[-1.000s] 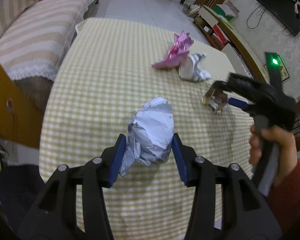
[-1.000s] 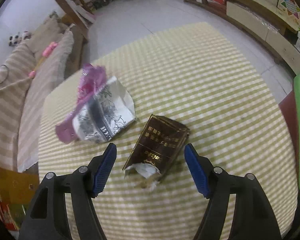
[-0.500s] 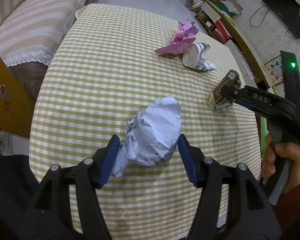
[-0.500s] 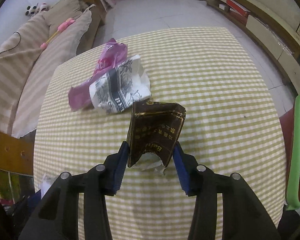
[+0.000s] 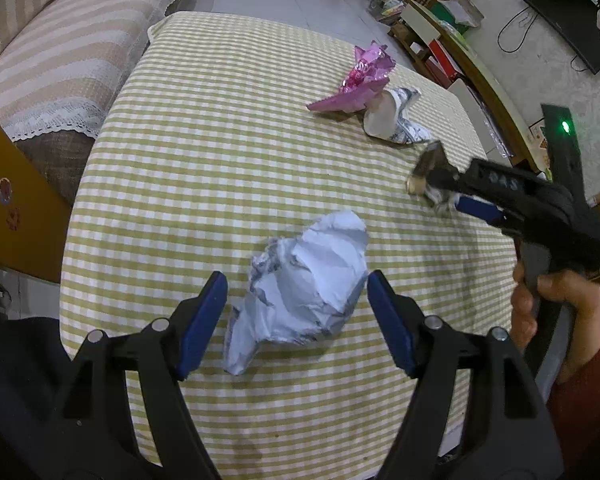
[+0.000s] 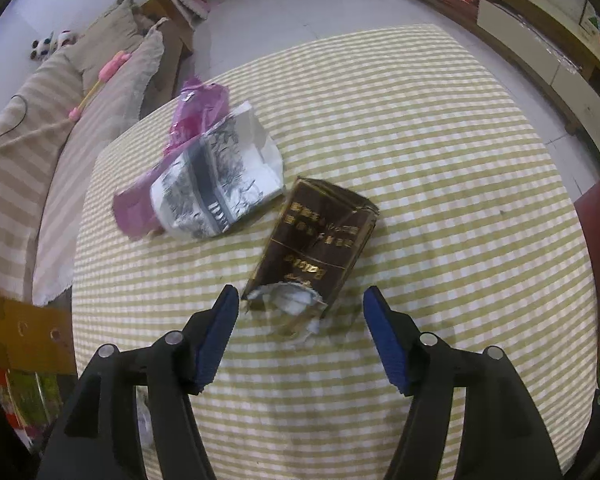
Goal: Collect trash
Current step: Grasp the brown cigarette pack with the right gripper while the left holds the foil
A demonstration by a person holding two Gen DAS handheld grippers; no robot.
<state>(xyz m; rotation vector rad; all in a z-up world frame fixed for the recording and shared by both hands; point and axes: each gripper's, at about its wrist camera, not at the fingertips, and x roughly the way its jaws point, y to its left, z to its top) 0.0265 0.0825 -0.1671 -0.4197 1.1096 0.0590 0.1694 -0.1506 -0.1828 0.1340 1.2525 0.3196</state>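
Both hand-held grippers point steeply down at a bench (image 5: 220, 128) covered in a yellow-and-white checked cloth. On the left hand-held gripper (image 5: 296, 304) the jaws are opening, and a crumpled ball of white and grey paper (image 5: 300, 288) lies on the cloth between its blue pads (image 5: 204, 316), with a gap showing at each side.

On the right hand-held gripper (image 6: 296, 312) the jaws are opening as well. A dark brown carton with gold lettering (image 6: 320, 244) lies tilted on the cloth, its torn end, with white lining spilling out, between the pads and clear of both.

Farther across the bench, a crumpled white wrapper with black print (image 6: 220, 188) rests against a pink foil wrapper (image 6: 192, 120); the two touch and sit just beside the carton's far end.

From the left wrist view, a hand (image 5: 552, 312) in a red sleeve grips the right tool's handle at the bench's right edge.
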